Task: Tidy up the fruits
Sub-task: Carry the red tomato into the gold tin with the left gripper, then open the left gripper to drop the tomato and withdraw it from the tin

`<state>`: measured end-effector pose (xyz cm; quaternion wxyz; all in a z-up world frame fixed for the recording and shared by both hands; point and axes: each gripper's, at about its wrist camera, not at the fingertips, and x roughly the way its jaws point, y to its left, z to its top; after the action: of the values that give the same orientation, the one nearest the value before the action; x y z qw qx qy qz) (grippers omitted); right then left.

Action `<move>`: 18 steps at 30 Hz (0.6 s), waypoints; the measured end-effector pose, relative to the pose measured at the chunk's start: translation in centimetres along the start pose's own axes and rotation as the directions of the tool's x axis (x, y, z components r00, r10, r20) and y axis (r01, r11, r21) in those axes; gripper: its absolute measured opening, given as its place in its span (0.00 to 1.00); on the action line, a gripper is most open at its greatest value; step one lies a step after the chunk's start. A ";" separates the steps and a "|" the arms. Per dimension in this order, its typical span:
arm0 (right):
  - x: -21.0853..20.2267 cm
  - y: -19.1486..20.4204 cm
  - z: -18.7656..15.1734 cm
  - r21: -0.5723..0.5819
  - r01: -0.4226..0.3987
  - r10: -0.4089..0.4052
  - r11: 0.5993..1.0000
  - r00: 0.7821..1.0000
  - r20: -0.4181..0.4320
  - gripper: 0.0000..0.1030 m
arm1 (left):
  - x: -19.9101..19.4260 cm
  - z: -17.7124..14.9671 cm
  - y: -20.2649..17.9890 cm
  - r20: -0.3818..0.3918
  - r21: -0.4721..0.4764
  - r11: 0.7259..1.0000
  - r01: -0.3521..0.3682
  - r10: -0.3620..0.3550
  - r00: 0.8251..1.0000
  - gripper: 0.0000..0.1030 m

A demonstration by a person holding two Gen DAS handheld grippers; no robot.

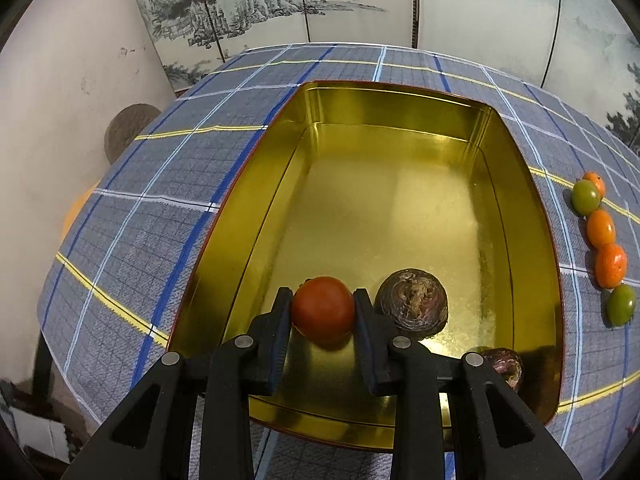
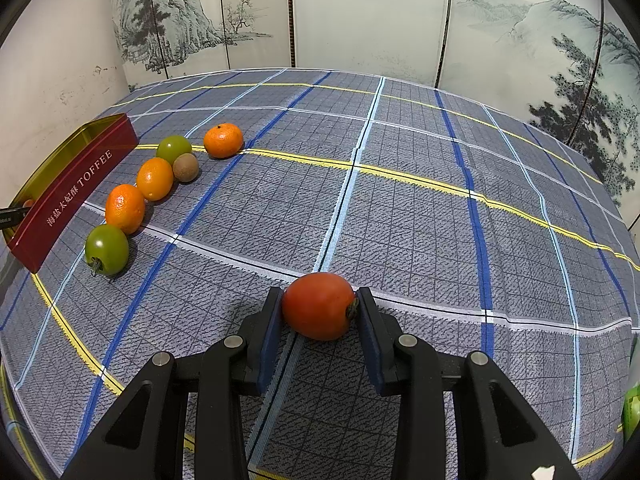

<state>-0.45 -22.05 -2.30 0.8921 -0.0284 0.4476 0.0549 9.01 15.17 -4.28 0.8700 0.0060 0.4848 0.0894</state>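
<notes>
Low in both frames, the left gripper (image 1: pixel 323 307) clenches a red tomato (image 1: pixel 322 306) above the gold tin (image 1: pixel 256 216), while the right gripper (image 2: pixel 319 307) pinches another tomato (image 2: pixel 319 305) over the tablecloth (image 2: pixel 400 200); overtight pressure could bruise either.

I see the plaid-clothed surface (image 2: pixel 400 208) carrying a toffee tin (image 2: pixel 76 188) and a fruit row (image 2: pixel 154 178) at left of frame.
</notes>
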 end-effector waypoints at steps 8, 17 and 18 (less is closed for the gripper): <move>0.0 0.0 0.0 0.000 0.000 0.000 1.000 1.000 0.000 0.33 | 0.0 0.0 -0.1 -0.005 0.011 1.000 -0.016 0.016 1.000 0.31; 0.0 0.0 0.0 0.000 0.000 0.000 1.000 1.000 0.000 0.34 | -0.9 0.1 -0.5 0.023 0.032 0.999 -0.027 0.026 0.999 0.37; 0.0 0.0 0.0 0.000 0.000 0.000 1.000 1.000 0.000 0.34 | -1.2 0.1 -0.5 0.030 0.034 0.999 -0.028 0.027 0.999 0.37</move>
<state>-0.47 -22.04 -2.29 0.8920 -0.0285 0.4477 0.0549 8.57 14.46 -3.28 0.8756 0.0290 0.4731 0.0932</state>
